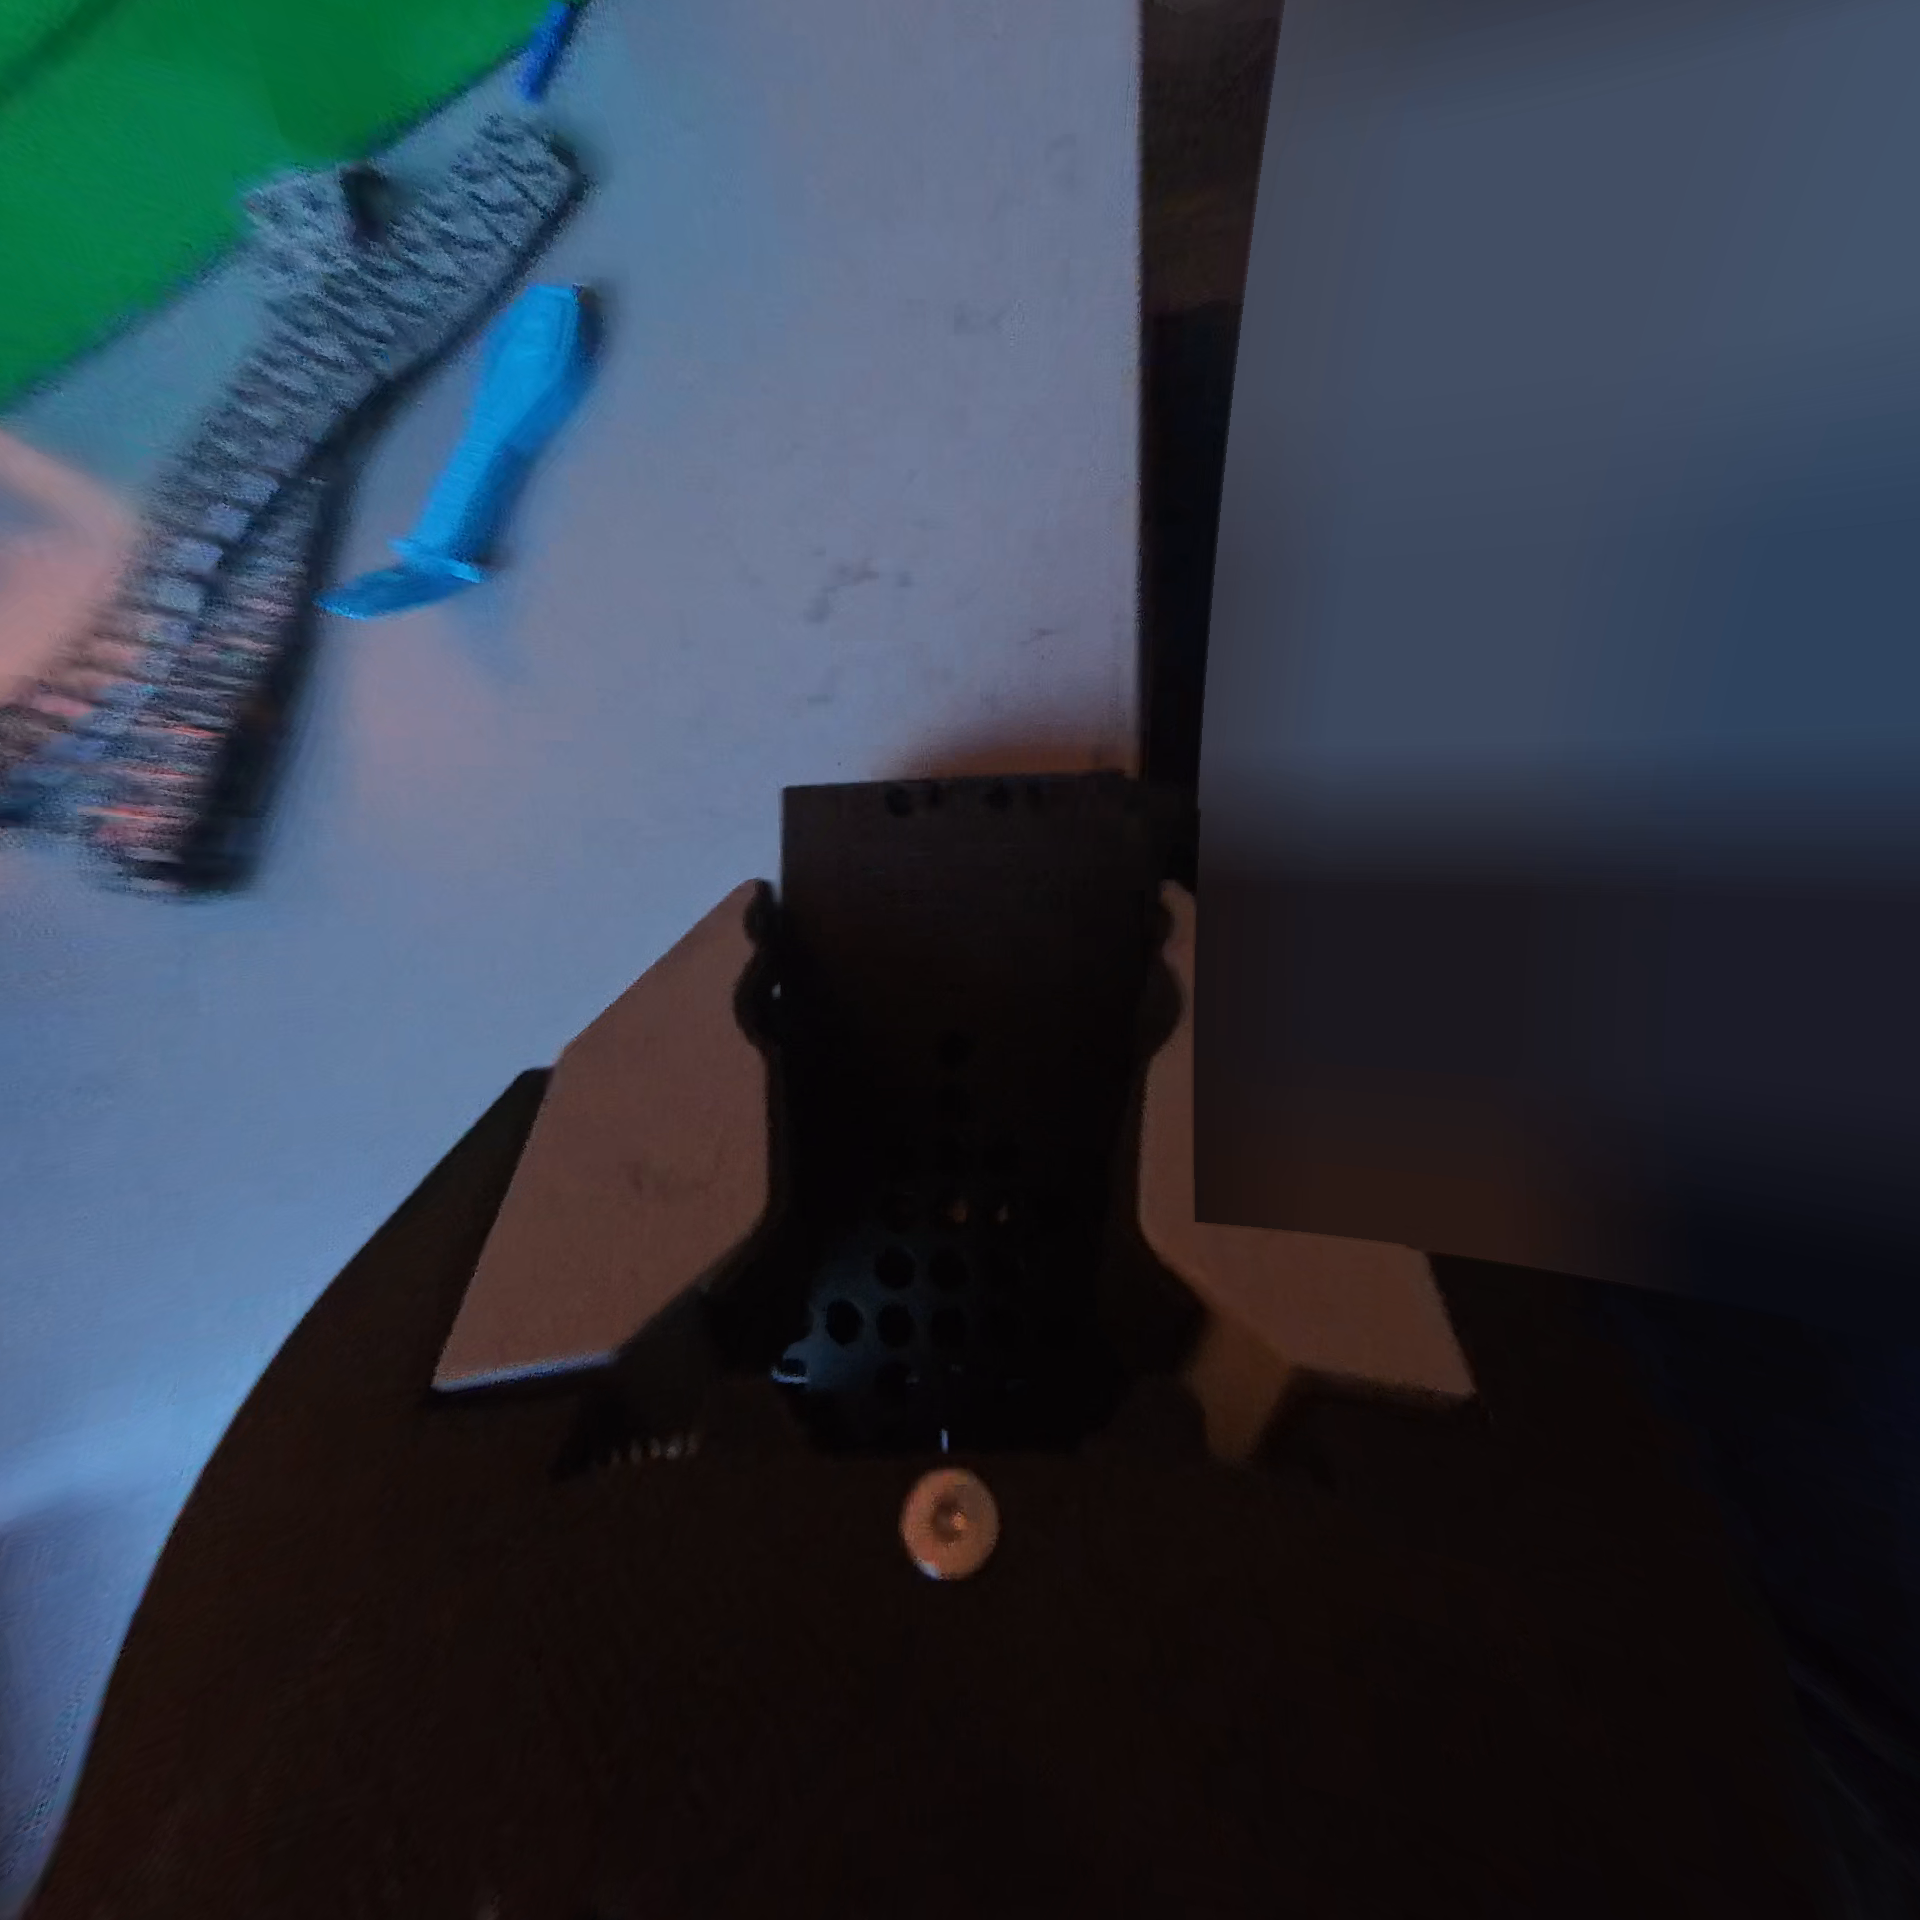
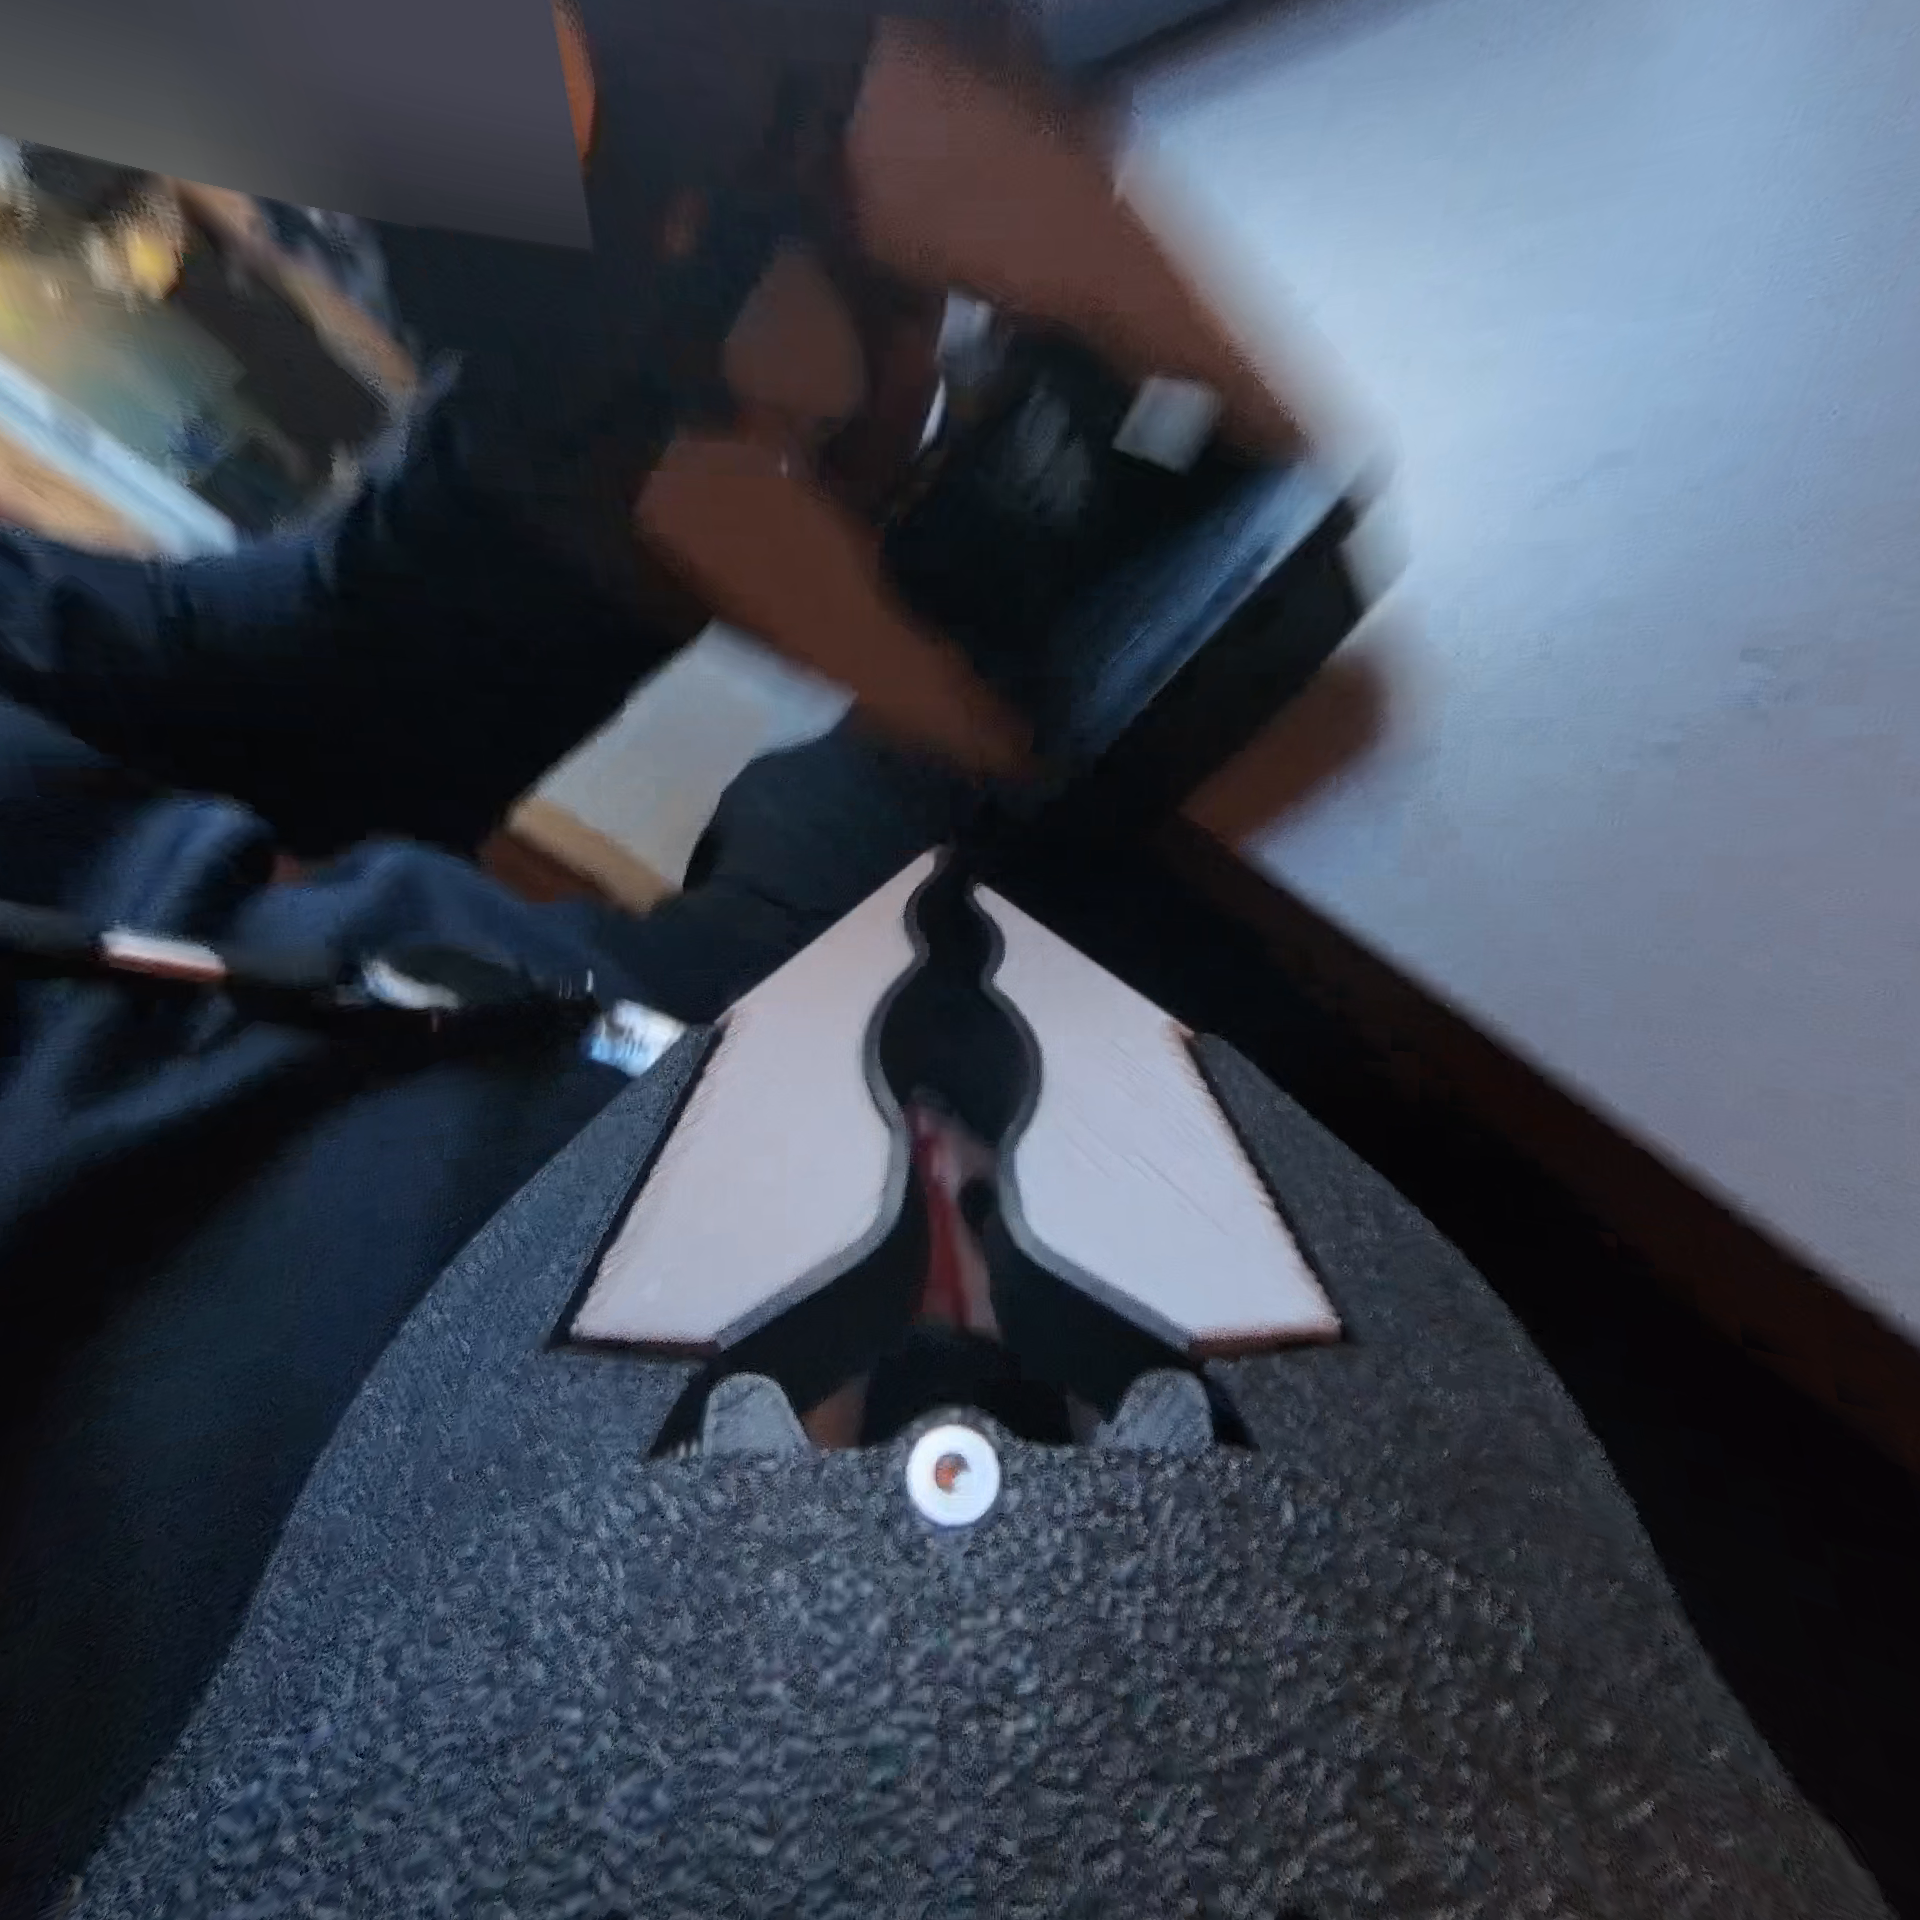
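The left gripper (image 1: 961,904) clamps a dark perforated plate (image 1: 951,894) at the pale worktop (image 1: 831,416) edge; a blue tool (image 1: 499,436) lies at ten o'clock. The right gripper (image 2: 951,883) is closed, empty, above the person's lap.

the left gripper (image 1: 961,904) has a dark body, pale tan wedge-shaped fingers (image 1: 623,1164) and one silver screw (image 1: 949,1524) at its middle. the right gripper (image 2: 951,883) has a black, grainy body, pale fingers (image 2: 774,1164) with wavy black inner edges, and a white-ringed screw (image 2: 952,1475). the person wears a dark navy sleeve (image 2: 312,644).
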`<state>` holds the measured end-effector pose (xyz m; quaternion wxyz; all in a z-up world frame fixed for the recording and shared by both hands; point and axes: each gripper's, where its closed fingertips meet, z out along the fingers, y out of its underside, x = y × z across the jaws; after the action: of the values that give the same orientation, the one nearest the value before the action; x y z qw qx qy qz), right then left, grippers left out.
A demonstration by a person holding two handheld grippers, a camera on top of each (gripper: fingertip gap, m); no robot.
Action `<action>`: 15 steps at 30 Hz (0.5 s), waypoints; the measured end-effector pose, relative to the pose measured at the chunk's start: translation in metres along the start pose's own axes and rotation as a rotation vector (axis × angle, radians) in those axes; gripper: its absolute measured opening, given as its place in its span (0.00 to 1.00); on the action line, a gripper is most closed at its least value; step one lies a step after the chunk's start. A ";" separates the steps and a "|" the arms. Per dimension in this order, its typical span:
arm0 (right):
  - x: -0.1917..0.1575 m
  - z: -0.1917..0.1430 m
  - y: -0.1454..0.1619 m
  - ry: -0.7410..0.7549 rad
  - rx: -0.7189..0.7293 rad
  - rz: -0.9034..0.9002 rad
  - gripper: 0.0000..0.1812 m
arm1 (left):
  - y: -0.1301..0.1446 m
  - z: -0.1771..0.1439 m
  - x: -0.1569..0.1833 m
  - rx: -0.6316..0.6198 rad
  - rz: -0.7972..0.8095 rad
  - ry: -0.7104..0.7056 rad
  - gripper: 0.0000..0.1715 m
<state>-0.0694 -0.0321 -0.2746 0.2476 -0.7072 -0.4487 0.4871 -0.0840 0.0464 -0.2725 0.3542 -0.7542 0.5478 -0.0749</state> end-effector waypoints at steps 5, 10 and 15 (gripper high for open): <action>0.008 -0.006 -0.010 0.141 0.036 -0.169 0.00 | 0.004 -0.001 0.011 0.002 -0.017 0.120 0.39; 0.015 -0.017 -0.025 0.138 0.057 -0.203 0.00 | 0.002 -0.012 -0.002 0.047 -0.092 0.128 0.39; -0.002 -0.019 -0.047 0.138 0.119 -0.309 0.03 | -0.029 -0.053 0.000 0.343 -0.086 0.259 0.39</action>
<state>-0.0710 -0.0101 -0.2288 0.3912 -0.6456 -0.5045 0.4191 -0.0881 0.0269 -0.2156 0.4005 -0.6897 0.5352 -0.2785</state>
